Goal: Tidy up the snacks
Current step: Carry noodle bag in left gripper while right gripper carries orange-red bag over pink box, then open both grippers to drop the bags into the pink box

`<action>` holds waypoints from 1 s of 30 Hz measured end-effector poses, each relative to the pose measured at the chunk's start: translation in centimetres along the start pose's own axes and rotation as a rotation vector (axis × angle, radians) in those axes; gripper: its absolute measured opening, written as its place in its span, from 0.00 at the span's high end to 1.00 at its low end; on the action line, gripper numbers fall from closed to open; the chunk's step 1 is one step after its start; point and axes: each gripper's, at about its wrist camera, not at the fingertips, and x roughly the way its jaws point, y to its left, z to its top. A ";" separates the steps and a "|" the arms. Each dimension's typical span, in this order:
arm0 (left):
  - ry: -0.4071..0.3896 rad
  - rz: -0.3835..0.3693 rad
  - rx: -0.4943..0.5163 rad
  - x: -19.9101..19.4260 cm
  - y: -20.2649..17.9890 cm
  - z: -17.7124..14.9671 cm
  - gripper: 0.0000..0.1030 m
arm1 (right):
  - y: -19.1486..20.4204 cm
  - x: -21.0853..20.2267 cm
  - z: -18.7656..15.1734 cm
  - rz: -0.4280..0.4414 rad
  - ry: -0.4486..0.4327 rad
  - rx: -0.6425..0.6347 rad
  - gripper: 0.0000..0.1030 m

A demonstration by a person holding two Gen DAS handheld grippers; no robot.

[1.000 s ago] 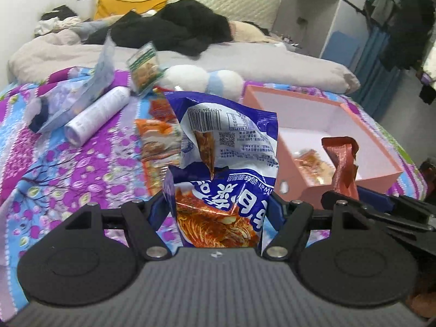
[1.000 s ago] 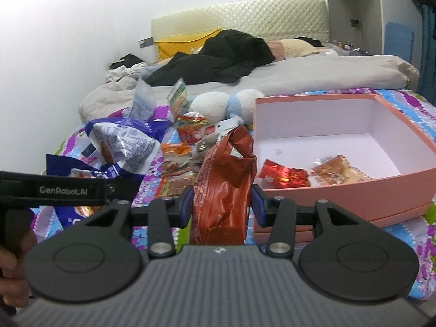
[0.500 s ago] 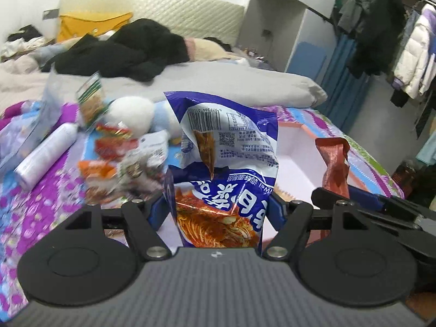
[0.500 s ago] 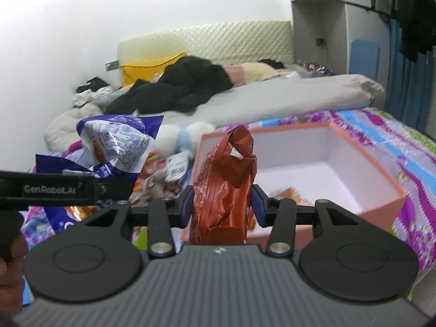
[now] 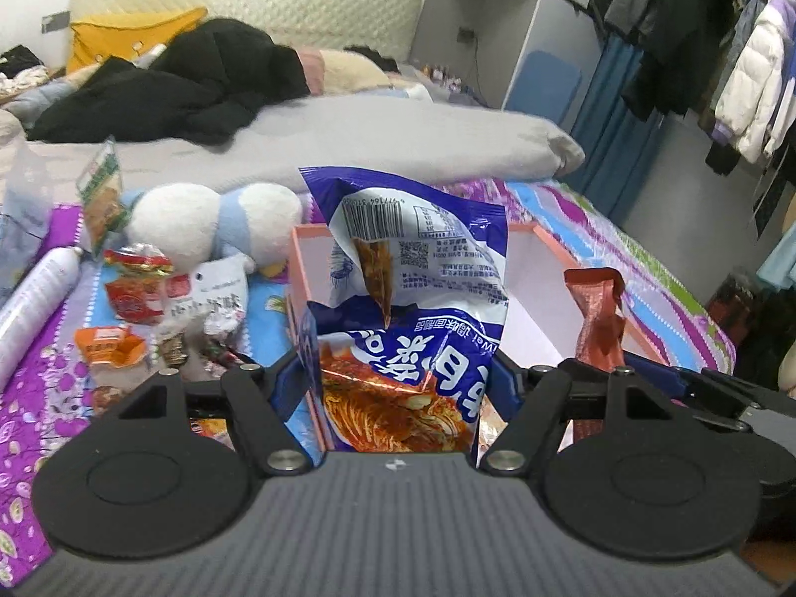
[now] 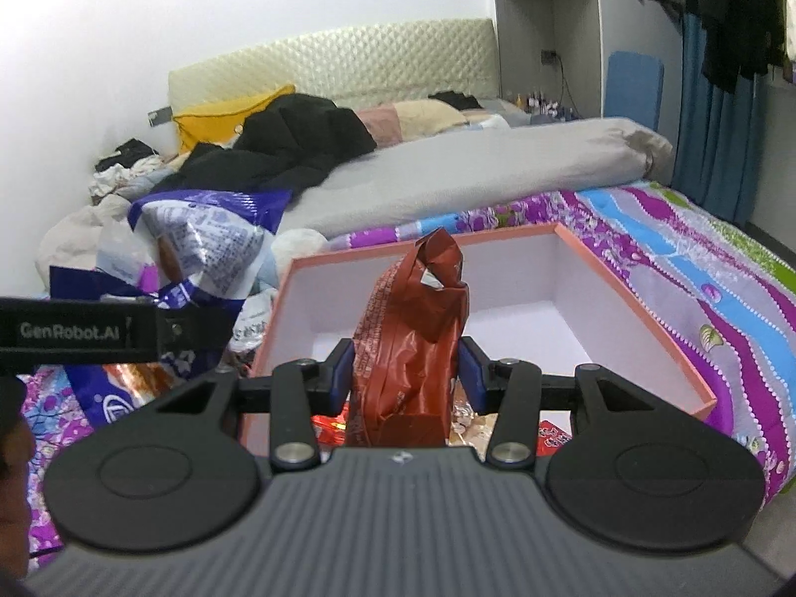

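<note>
Both claws came up loaded on my screens. Left claw [image 5: 398, 378] was clamped on the blue bag [image 5: 413, 298], its blue pads pressed into both sides of the pack, which stood upright at the centre of the left view with its barcode panel folded toward the camera. Right claw [image 6: 405, 373] was narrower, squeezed on the red pack [image 6: 413, 343], which stood crumpled and upright between the pads at mid-frame.

I had the pink box [image 6: 642, 308] directly behind the red pack in the right view, open, white inside, sitting on the purple bedspread [image 6: 696, 268]. A few small wrappers [image 6: 552, 435] showed low in the frame by the box's near edge, partly hidden by the claw, so I could not tell just where they lay. In the left view the box sat behind the blue bag, mostly hidden by it.

Loose snacks [image 5: 134, 288] lay scattered at the left of the left view, beside a white tube [image 5: 35, 308] and a plush toy [image 5: 199, 224]. At the lower left edge of the right view I caught a bit of a hand [image 6: 15, 472].
</note>
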 end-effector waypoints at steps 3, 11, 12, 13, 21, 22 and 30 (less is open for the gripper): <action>0.040 -0.004 0.011 2.7 -0.4 0.4 0.27 | -1.1 1.7 0.1 0.000 0.027 0.012 0.54; 0.115 0.010 0.020 9.1 -0.8 1.2 0.27 | -3.3 6.6 -0.4 0.001 0.114 0.057 0.54; 0.120 0.007 0.019 9.8 -0.8 1.4 0.27 | -3.5 7.1 -0.5 0.005 0.126 0.069 0.54; 0.124 0.006 0.018 10.2 -0.8 1.4 0.27 | -3.5 7.4 -0.7 0.007 0.137 0.073 0.54; 0.141 -0.006 0.042 12.1 -1.3 1.4 0.25 | -4.1 9.1 -1.6 -0.006 0.180 0.096 0.51; 0.142 -0.003 0.036 12.1 -1.2 1.5 0.24 | -4.2 9.1 -1.6 -0.003 0.183 0.102 0.50; 0.115 -0.027 0.013 9.7 -0.9 1.4 0.15 | -4.0 7.7 -1.2 -0.006 0.165 0.097 0.42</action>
